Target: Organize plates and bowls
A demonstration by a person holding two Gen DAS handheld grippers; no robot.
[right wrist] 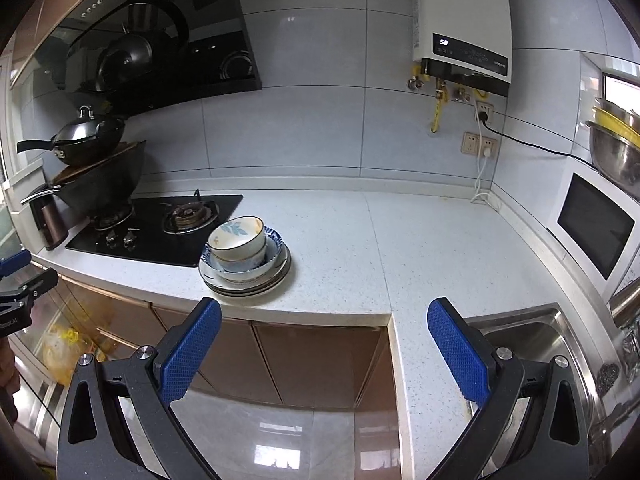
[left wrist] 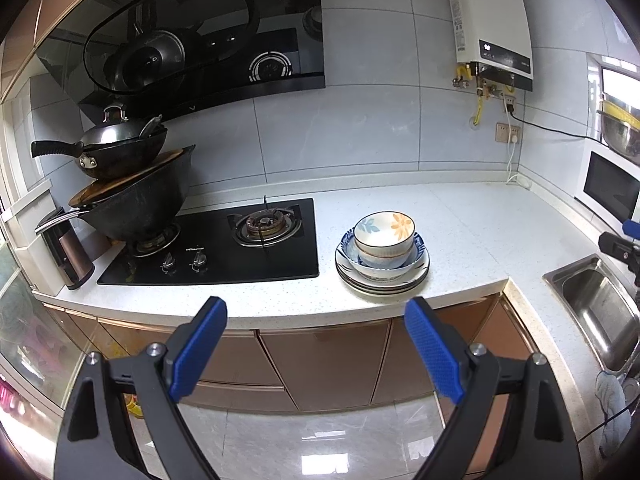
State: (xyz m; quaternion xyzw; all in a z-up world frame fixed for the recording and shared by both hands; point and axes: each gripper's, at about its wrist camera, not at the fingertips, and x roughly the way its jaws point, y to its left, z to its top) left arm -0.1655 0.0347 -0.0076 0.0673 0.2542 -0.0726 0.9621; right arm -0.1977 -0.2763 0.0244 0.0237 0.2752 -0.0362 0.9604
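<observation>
Left wrist view: your left gripper (left wrist: 316, 312) sits at bottom center, blue cross-hatched pads spread wide, nothing between them.
Right wrist view: your right gripper (right wrist: 324, 314) at bottom center, same blue textured pads, spread apart and empty.
Floral bowl (left wrist: 384, 232): glazed ceramic, round, orange and blue leaf print, topmost in the stack, center-right of the left view.
Blue-rimmed bowl (left wrist: 416, 254): wider ceramic, patterned rim, holds the nested bowls.
Plates (left wrist: 384, 286): thin round ceramic, stacked flat under the bowls, near the counter's front edge, just right of the stove.
Countertop (right wrist: 400, 240): white speckled stone, L-shaped, glossy.
Gas stove (left wrist: 216, 240): black glass, two burners, two knobs.
Woks (left wrist: 132, 184): dark metal, stacked on the left burner, upper left of frame.
Sink (left wrist: 600, 308): stainless steel, right edge.
Range hood (left wrist: 192, 32): black glass, reflective.
Water heater (right wrist: 464, 20): white box on grey tiled wall, top right.
Microwave (right wrist: 596, 228): white, far right.
Cabinets (left wrist: 320, 360): copper-brown glossy fronts below the counter.
Floor (right wrist: 280, 440): shiny grey tile.
</observation>
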